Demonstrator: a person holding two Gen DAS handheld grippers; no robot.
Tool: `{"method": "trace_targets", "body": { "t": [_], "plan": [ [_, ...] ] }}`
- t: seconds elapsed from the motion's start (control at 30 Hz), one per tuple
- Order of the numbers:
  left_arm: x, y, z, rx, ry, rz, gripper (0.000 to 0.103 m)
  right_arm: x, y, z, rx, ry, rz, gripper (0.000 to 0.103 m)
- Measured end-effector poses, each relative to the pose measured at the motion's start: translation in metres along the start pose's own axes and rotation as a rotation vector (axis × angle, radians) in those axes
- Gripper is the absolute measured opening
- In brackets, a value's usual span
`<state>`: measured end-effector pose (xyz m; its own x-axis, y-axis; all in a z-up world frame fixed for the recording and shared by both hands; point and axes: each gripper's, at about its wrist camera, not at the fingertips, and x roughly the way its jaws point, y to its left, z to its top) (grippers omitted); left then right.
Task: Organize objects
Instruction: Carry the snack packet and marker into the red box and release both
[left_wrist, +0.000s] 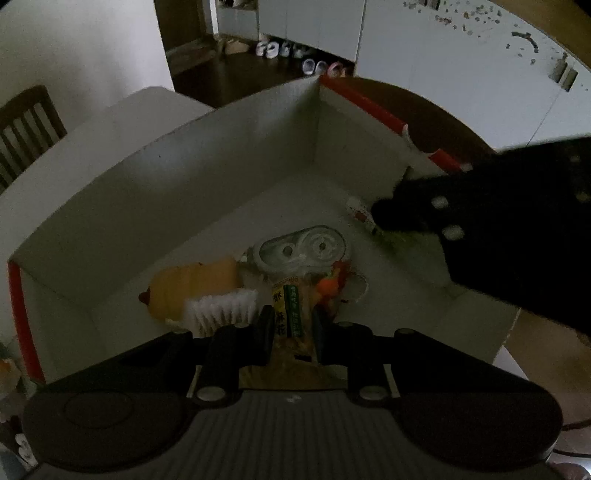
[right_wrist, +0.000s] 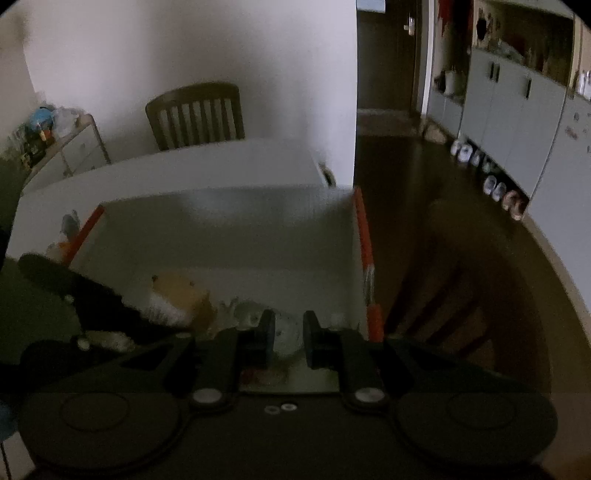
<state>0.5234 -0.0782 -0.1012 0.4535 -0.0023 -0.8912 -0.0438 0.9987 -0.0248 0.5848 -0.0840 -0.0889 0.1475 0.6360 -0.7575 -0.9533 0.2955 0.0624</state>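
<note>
A large white cardboard box with red-taped edges (left_wrist: 207, 177) fills the middle of the left wrist frame, its inner walls meeting at a corner in the upper centre, and it stands on a white counter (right_wrist: 192, 158) seen in the upper middle of the right wrist frame. The left gripper (left_wrist: 290, 328) sits at lower centre of its frame, its fingers clamped on a clear snack packet with green and yellow printing (left_wrist: 290, 314) that hangs over the box floor. The right gripper (right_wrist: 289, 338) reaches in from the right of the left wrist frame as a dark blurred shape; its fingers are parted with nothing between them. On the box floor, centre frame, lie a yellow oblong sponge-like object (left_wrist: 192, 288), a white-bristled brush (left_wrist: 221, 306) just below it, a clear oval plastic case with two round reels (left_wrist: 306, 251), and a small white tube (left_wrist: 358, 208) near the right gripper.
</note>
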Motion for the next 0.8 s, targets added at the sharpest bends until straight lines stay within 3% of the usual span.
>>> {"method": "trace_targets", "body": {
  "t": [0.27, 0.43, 0.63, 0.7, 0.8],
  "plan": [
    [0.0, 0.007, -0.001, -0.01, 0.005, -0.02, 0.021, 0.001, -0.002, -0.005, 0.004, 0.048, 0.02, 0.016],
    [0.0, 0.01, -0.001, -0.029, 0.008, -0.036, 0.022, -0.002, -0.002, -0.007, 0.011, 0.063, 0.046, 0.023],
    [-0.011, 0.012, -0.006, -0.045, -0.014, -0.066, 0.035, -0.012, -0.002, -0.008, 0.018, 0.059, 0.05, 0.031],
    [-0.016, 0.013, -0.009, -0.053, -0.03, -0.084, 0.054, -0.017, -0.002, -0.008, 0.021, 0.051, 0.052, 0.035],
    [-0.028, 0.014, -0.014, -0.054, -0.066, -0.084, 0.056, -0.026, 0.0, -0.006, 0.027, 0.036, 0.057, 0.039]
  ]
}}
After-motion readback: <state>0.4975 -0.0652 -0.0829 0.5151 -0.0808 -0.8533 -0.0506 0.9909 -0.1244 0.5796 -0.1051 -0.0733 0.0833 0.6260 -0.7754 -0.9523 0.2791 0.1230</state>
